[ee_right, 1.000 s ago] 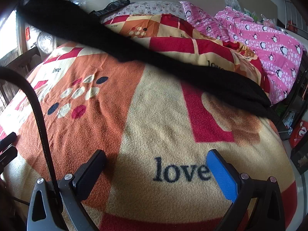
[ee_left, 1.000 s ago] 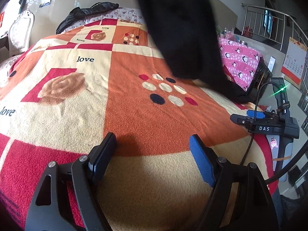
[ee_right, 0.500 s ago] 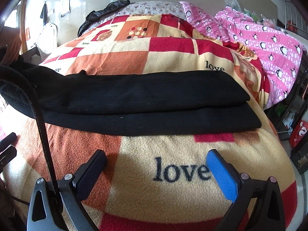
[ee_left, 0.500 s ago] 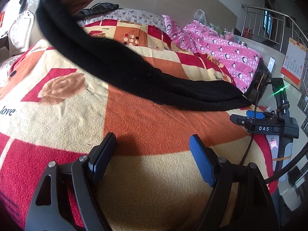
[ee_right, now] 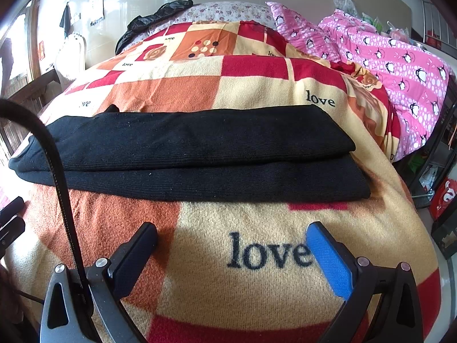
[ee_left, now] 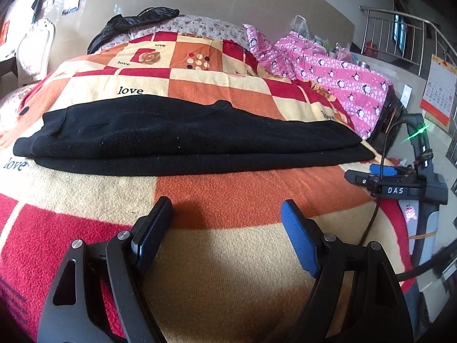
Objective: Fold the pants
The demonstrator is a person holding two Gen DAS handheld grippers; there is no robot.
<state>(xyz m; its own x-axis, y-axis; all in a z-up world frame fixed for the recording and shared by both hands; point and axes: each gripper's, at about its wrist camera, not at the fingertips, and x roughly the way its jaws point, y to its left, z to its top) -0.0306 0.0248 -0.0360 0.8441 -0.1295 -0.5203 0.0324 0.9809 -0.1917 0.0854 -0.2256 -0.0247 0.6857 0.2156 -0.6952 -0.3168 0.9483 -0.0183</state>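
Currently the pants are lying flat across the bed, on the blanket, with one black leg stacked on the other and the upper layer sitting slightly back from the lower edge. In the right wrist view the pants are stretching from the left edge to near the right side of the blanket, cuffs toward the right. The left claw is sitting wide, nothing between its pads, hovering over the blanket just short of the pants' near edge and not touching them. The right claw is likewise standing wide and empty, over the printed word "love", near the pants but apart from them. A pink quilt is lying bunched at the far right of the bed, well apart from the pants. A black jacket is resting at the head of the bed.
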